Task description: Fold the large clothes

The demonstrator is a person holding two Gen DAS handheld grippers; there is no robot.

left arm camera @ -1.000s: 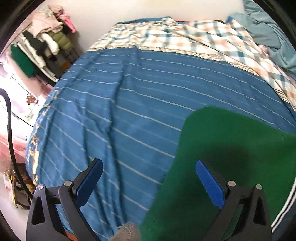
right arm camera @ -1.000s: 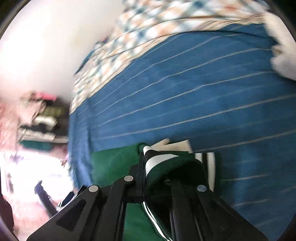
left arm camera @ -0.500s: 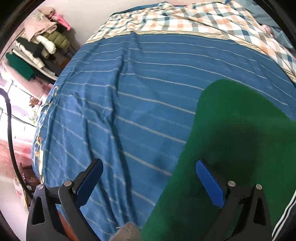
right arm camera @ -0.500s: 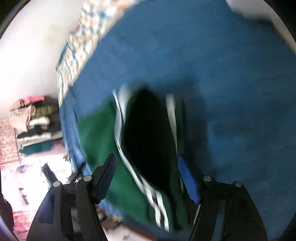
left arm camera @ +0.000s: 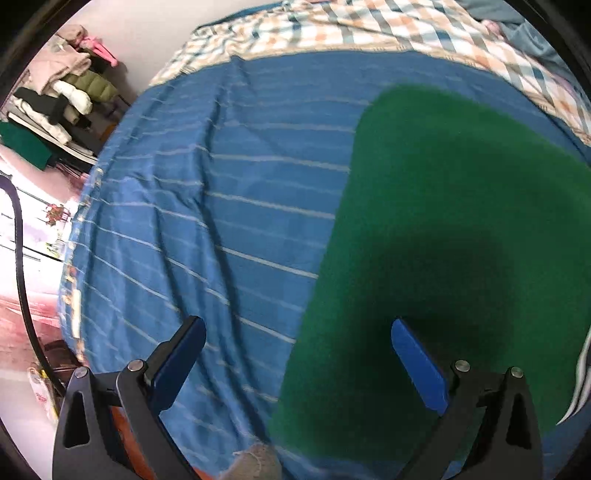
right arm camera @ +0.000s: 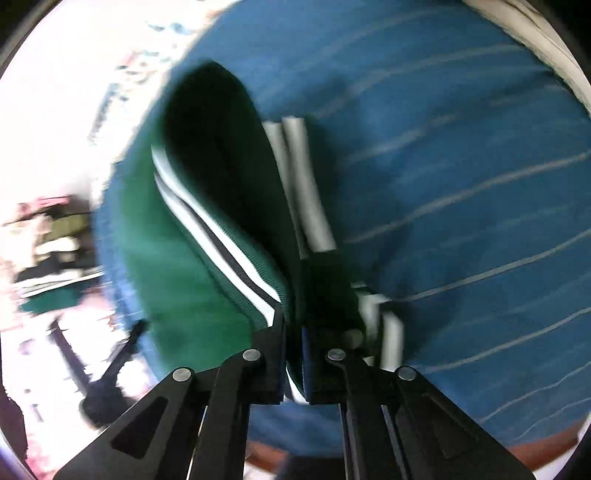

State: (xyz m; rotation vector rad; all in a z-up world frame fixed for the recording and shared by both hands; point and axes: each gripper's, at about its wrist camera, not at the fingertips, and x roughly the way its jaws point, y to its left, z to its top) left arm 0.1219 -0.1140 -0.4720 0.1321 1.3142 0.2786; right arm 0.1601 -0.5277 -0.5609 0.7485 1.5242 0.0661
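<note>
A large green garment [left arm camera: 443, 221] with white and dark stripes at its hem lies on the blue striped bed cover [left arm camera: 221, 221]. My left gripper [left arm camera: 299, 354] is open and empty, hovering over the garment's left edge. In the right wrist view my right gripper [right arm camera: 293, 332] is shut on the striped hem of the green garment [right arm camera: 192, 280] and holds it lifted above the blue bed cover [right arm camera: 461, 184]. The view is blurred by motion.
A plaid sheet [left arm camera: 369, 33] covers the far end of the bed. A rack with piled clothes [left arm camera: 59, 103] stands at the left beyond the bed's edge. A white object [right arm camera: 546, 48] sits at the top right of the right wrist view.
My right gripper opened over the garment half a second ago and has now shut on its striped hem. My left gripper drifted forward over the green garment, staying open.
</note>
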